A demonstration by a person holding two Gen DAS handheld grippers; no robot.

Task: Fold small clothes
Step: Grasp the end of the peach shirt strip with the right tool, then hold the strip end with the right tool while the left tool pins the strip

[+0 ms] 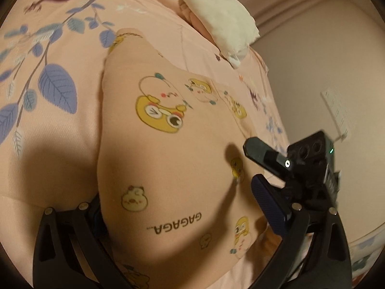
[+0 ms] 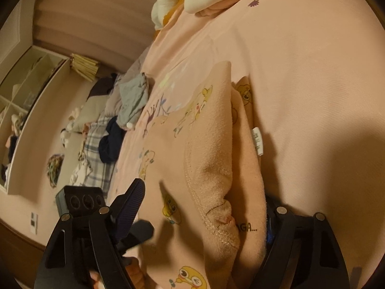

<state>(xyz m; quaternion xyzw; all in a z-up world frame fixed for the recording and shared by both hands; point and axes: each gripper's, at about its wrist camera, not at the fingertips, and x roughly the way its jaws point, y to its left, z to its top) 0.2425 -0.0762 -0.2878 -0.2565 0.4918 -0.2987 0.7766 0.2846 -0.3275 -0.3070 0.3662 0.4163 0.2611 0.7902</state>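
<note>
Peach cartoon-print garment (image 1: 173,149) is lying flat on the pink bedsheet (image 1: 60,163), its long axis running away from both tools; left tool (image 1: 178,207) and right tool (image 2: 204,207), jaws spread, are each straddling the near hem, neither gripping.

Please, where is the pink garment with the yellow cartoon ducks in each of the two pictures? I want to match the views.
Left wrist view: the pink garment fills the centre and bottom, lying on the bedsheet between the gripper's fingers.
Right wrist view: the garment lies at lower centre, one part turned over to show its inside.
Shared landmark: the black "GAGAGA..." print, whole in the left view, partly covered in the right.
</note>
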